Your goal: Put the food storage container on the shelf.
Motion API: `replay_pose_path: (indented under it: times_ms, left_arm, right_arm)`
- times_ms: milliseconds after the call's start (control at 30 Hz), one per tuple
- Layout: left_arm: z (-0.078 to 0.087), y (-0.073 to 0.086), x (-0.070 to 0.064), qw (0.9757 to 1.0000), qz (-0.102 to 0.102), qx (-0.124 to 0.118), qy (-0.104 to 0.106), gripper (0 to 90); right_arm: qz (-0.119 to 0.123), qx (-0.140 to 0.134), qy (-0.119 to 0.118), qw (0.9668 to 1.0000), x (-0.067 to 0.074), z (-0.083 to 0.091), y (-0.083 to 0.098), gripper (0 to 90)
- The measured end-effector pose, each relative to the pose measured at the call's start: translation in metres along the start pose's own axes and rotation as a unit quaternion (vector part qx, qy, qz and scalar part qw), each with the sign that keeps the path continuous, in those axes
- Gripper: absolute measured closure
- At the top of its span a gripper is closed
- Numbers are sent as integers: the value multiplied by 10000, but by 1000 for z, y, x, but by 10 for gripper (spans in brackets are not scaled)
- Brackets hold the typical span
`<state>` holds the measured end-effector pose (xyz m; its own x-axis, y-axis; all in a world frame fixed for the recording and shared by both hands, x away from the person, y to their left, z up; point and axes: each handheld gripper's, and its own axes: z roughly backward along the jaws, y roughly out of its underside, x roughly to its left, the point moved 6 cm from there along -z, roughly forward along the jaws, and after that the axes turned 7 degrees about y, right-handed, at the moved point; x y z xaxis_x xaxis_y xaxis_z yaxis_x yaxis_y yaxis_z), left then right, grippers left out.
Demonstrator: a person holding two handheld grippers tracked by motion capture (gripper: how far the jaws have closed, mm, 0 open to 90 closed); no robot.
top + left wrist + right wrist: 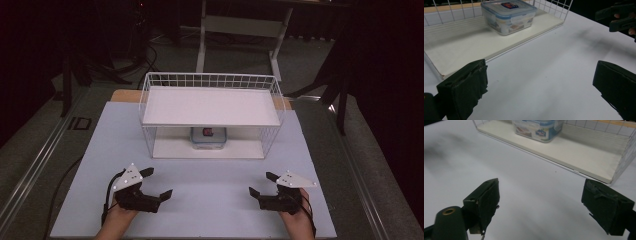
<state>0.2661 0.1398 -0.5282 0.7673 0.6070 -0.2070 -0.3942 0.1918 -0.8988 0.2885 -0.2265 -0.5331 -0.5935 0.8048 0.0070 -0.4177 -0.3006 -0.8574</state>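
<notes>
A clear plastic food box with a blue-rimmed lid stands on the lower shelf of a white wire rack, about at its middle. My left gripper rests open above the table's near left part, with nothing between its jaws. At the near right my right gripper is open too and holds nothing. Both point toward the rack from well in front of it. The right gripper also appears far off in the left gripper view.
The rack has a flat white upper shelf with a wire rail around it. It stands at the back of a white tabletop. Beyond the table are a dark floor, cables and the legs of a white stand.
</notes>
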Motion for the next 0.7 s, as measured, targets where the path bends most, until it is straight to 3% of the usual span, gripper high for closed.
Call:
replay_pose_path:
  times_ms: [433, 700]
  left_arm:
    - [1, -3, 1, 9998, -66, -136, 90, 5]
    - [8, -2, 3, 9997, -40, -246, 51, 5]
  right_arm:
    - [51, -27, 92, 9999, -14, -15, 6, 150]
    - [204, -277, -122, 9993, -9, -17, -4, 150]
